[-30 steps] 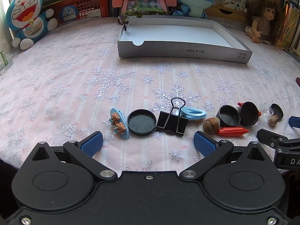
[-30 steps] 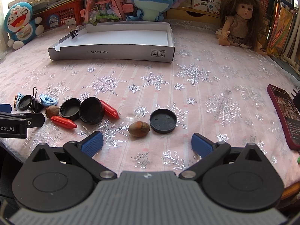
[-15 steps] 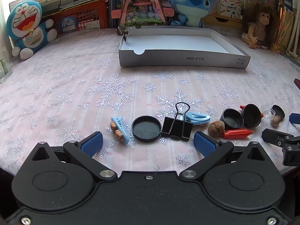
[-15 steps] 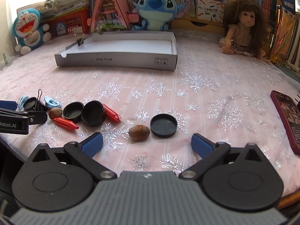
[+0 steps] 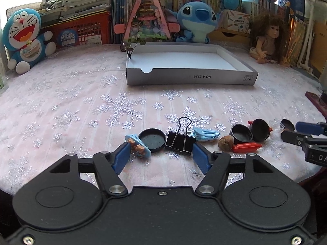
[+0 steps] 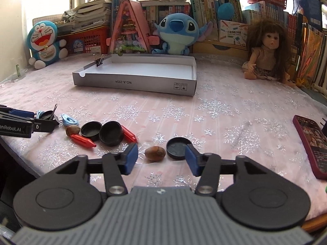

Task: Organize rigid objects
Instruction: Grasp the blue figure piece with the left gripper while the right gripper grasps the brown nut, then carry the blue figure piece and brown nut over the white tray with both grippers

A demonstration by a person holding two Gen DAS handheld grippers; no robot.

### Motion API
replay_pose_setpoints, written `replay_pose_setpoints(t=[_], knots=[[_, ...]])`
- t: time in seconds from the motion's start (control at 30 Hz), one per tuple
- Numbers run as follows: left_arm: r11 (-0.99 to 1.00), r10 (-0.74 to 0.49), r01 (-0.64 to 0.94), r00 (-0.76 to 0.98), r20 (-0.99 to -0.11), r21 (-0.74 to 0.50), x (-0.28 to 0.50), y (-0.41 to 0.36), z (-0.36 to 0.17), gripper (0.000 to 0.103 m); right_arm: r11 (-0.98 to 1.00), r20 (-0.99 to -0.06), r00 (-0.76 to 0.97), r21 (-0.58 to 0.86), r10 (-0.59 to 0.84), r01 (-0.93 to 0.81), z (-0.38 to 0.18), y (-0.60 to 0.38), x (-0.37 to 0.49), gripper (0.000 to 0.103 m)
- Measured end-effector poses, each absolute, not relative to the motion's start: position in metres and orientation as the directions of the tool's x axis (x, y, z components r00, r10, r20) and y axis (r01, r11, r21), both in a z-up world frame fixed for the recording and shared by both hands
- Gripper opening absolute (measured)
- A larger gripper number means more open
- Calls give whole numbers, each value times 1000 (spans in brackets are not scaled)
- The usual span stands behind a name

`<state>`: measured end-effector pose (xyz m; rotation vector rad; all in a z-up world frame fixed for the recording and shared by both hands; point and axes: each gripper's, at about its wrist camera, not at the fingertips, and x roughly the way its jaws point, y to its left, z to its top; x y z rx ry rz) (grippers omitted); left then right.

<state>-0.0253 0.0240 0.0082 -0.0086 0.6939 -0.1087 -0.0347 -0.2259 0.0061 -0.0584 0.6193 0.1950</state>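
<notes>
Small items lie in a row on the pink snowflake cloth near its front edge. Just ahead of my left gripper (image 5: 161,156) are a blue hair clip (image 5: 138,146), a black round lid (image 5: 151,139) and a black binder clip (image 5: 180,140); its jaws are closing with nothing between the pads. In front of my right gripper (image 6: 161,156) lie a brown nut (image 6: 155,153) and another black lid (image 6: 177,148); its jaws are closing too, the nut just beyond the tips, untouched. A white shallow box (image 5: 190,69) stands further back.
Between the two grippers lie another nut (image 5: 225,142), two black cups (image 6: 102,131), red pointed pieces (image 6: 82,140) and a light blue clip (image 5: 206,133). A dark red phone (image 6: 309,143) lies at the right. Plush toys, a doll (image 6: 265,53) and books line the back.
Both grippers' jaws have narrowed from wide apart to about half. Both views have tilted up, showing more of the shelves. The left gripper has edged closer to the lid and binder clip.
</notes>
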Motion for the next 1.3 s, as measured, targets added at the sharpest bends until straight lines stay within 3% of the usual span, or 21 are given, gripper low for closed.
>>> replay_pose_setpoints(t=[0.13,0.47,0.67,1.07,1.2,1.3], knots=[[993,-115,85,766,-632,-77,-29,34,11,50,975,-582,791,15,189,-222,5,-224,-36,43],[994,-105,110,832,-545,-24,-39,53,25,47,960,-559,792,31,246,-277,8,-220,-42,34],[990,-99,141,807,-582,27,-32,68,15,47,961,-573,782,42,247,-273,6,-220,-40,31],[970,-178,241,803,-569,37,-30,62,-3,48,967,-588,779,26,219,-252,2,-220,-33,32],[970,-187,243,801,-568,24,-24,61,-7,48,967,-589,778,20,216,-253,1,-221,-30,38],[969,-199,249,804,-561,13,-24,62,-9,40,966,-591,778,6,210,-257,-2,-220,-29,39]])
